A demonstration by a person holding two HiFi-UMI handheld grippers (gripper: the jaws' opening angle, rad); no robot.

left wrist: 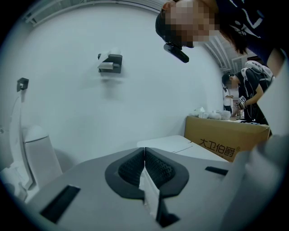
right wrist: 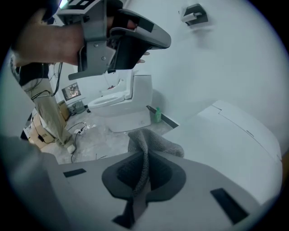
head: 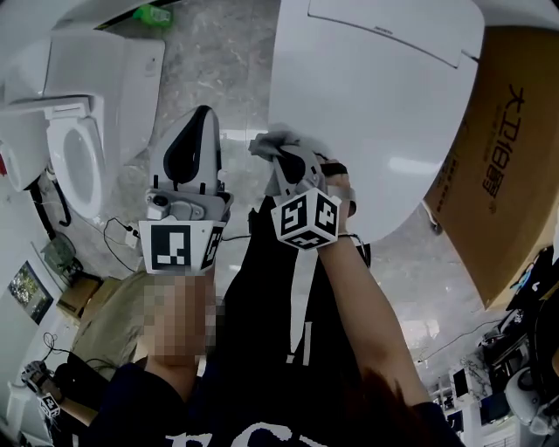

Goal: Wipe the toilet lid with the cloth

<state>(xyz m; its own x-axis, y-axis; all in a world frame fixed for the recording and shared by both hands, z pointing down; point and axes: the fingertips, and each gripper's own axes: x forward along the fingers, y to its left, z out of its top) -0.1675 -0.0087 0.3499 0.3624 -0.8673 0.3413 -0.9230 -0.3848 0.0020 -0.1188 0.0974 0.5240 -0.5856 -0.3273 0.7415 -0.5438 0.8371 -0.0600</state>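
The white toilet lid (head: 376, 96) is closed and fills the upper right of the head view. My right gripper (head: 286, 160) is shut on a grey knitted cloth (head: 272, 142), held just off the lid's left edge. In the right gripper view the cloth (right wrist: 153, 143) bunches out past the jaws, with the lid (right wrist: 230, 135) to the right. My left gripper (head: 204, 120) is held up beside it over the floor, shut. In the left gripper view (left wrist: 144, 152) a thin pale sliver shows between the pads; I cannot tell what it is.
A second toilet (head: 74, 148) with its seat showing stands at the left. A printed cardboard box (head: 511, 148) stands right of the lid. A green bottle (head: 154, 13) sits by the wall. Cables and gear lie on the marble floor (head: 210, 61). Another person (left wrist: 250, 90) stands behind the box.
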